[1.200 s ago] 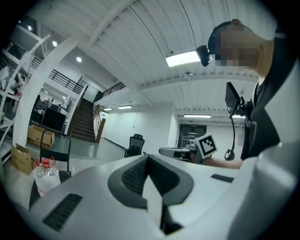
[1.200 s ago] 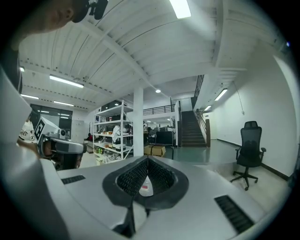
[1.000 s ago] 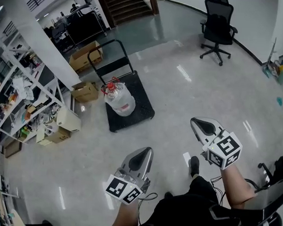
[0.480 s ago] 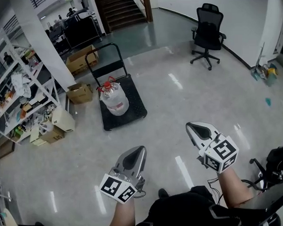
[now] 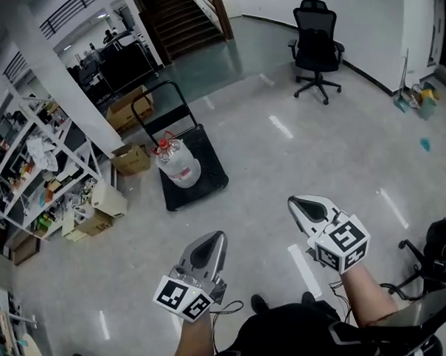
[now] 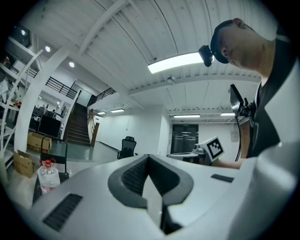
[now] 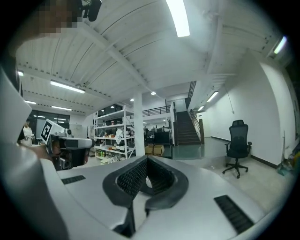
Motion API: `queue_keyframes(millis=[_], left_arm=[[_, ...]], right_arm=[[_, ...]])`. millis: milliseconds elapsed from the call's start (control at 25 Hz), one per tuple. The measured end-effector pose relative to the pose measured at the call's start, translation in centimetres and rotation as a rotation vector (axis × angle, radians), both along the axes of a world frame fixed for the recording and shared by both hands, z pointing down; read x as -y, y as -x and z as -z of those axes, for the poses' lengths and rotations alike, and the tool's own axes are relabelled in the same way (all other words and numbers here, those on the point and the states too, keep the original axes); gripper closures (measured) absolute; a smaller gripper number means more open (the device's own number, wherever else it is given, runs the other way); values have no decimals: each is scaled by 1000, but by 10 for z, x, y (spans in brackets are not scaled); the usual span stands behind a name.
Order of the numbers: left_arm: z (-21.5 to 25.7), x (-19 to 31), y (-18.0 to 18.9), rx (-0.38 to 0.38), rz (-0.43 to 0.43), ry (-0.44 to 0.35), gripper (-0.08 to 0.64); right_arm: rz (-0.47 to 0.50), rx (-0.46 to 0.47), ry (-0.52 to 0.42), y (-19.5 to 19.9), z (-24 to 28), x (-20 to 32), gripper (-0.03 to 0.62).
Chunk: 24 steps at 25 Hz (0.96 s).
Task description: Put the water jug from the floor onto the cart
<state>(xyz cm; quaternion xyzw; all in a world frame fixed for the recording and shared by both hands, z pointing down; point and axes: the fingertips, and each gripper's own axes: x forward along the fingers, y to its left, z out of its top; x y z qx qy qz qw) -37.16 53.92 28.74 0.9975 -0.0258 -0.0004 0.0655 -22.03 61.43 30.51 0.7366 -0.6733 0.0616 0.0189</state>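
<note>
Shelves [image 5: 32, 158]: stood far left, crammed with clutter; no print legible.
Boxes [image 5: 131, 160]: brown cartons sat on the floor between shelves and cart; markings too small to read.
Jug [image 5: 178, 164]: stood upright on the cart's deck, toward the handle end; red cap, pinkish label, its wording too small to make out.
Cart [image 5: 208, 182]: black flat deck, loop handle at the far end, well apart from both grippers.
Change: against a second earlier, jug and cart sat smaller and farther left in the head view, with the jug on the deck as before; more floor lay between them and the grippers.
Left gripper [image 5: 216, 237]: near centre-left, pointing ahead and level, marker cube at its near end over the forearm; jaws pressed together, nothing between them.
Right gripper [image 5: 294, 204]: near centre-right, pointing ahead and angled slightly left; jaws closed and empty; black-and-white square markers were the cube's only print.
Chair [image 5: 316, 48]: black office chair, far right.
</note>
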Motion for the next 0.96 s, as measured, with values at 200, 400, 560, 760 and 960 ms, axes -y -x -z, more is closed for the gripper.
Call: queue_keyframes(millis=[200,400,560,760,960], left_arm=[[2,-48,-22,13,19,-12,568],[0,-68,-28,23,44,-5,568],[4,-72,-23,25,30,-11,568],[9,-58,-5,19,17,-39,568],[15,-29,13,-2,33,-43,568]], right_arm=[[11,-5,-11,-27,-5,-46,591],[31,-6,-19,-36,-2,-63,591],[30,-10,-24,-33,4,-57,591],[23,-16,-49,-14,12,-46,591],[38,-31,-47,4,19,-20,591]])
